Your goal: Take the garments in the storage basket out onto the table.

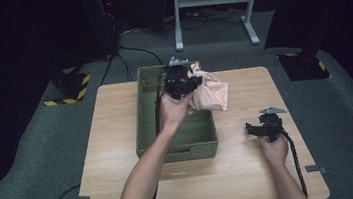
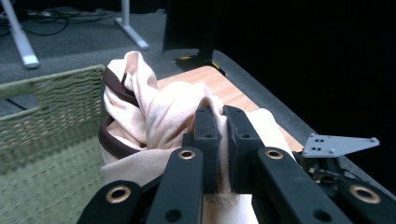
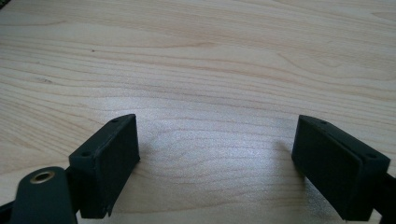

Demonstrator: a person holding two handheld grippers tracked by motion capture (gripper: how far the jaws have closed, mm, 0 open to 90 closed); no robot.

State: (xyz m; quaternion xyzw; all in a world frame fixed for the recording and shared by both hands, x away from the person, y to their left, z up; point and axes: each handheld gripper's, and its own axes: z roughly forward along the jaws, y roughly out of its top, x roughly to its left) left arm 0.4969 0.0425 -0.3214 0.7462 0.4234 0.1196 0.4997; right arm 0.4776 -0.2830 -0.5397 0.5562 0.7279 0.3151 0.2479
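Note:
A pale peach cloth [image 1: 210,93] with a dark brown trim hangs bunched over the right rim of a green woven basket [image 1: 149,133]. My left gripper [image 1: 186,87] is shut on a fold of that cloth [image 2: 154,116], the fabric pinched between its two black pads [image 2: 205,128], above the basket's far right part. The right gripper [image 1: 252,129] rests low over the wooden table [image 1: 253,171] at the right, its jaws wide apart with bare wood [image 3: 215,140] between them.
The basket [image 2: 51,107] stands mid-table. A white metal stand [image 1: 214,4] and cables lie on the grey floor beyond the table. Yellow-black striped floor plates [image 1: 70,89] sit at the far left and far right.

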